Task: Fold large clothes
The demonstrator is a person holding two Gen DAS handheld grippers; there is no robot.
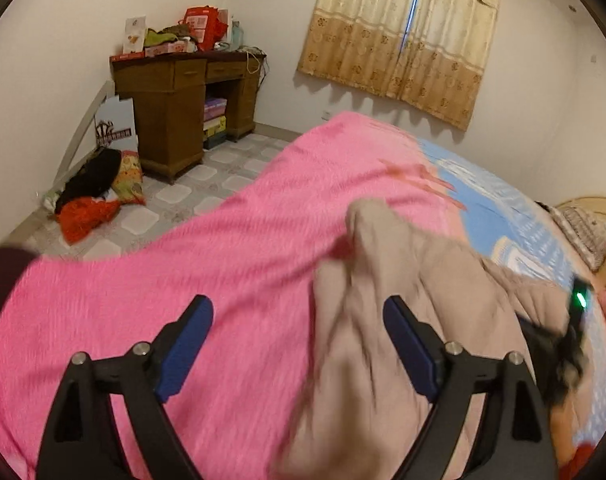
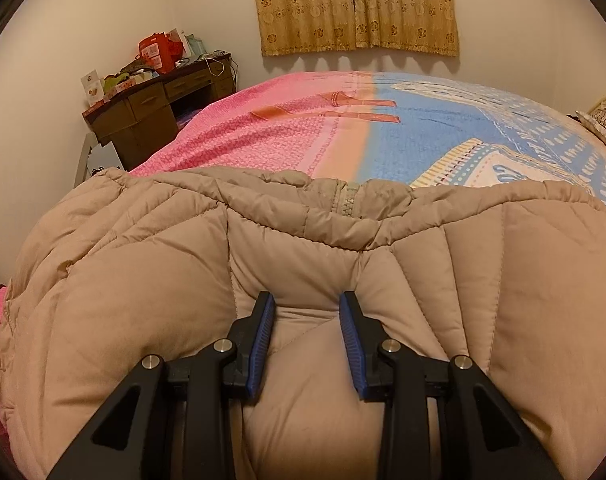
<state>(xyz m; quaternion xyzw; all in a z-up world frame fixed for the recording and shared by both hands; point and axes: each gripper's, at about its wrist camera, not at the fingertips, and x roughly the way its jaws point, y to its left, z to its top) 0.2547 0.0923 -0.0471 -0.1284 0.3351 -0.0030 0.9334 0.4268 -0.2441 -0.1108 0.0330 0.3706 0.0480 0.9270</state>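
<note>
A beige quilted puffer jacket (image 2: 303, 248) lies on the bed, its zipper (image 2: 349, 200) at the far edge. My right gripper (image 2: 307, 300) is partly closed and pinches a bulging fold of the jacket between its blue pads (image 2: 263, 336). In the left wrist view the jacket (image 1: 415, 280) lies bunched to the right on the pink bedspread (image 1: 223, 248). My left gripper (image 1: 299, 308) is wide open and empty just above the jacket's left edge. The view is motion-blurred. The right gripper (image 1: 571, 328) shows at its far right.
The bedspread is pink on the left and blue (image 2: 443, 136) on the right. A brown desk (image 1: 183, 96) piled with boxes stands in the corner. Bags and clothes (image 1: 95, 196) lie on the tiled floor. A pillow (image 1: 587, 232) lies at the bed's head. Curtains (image 2: 355, 4) hang behind.
</note>
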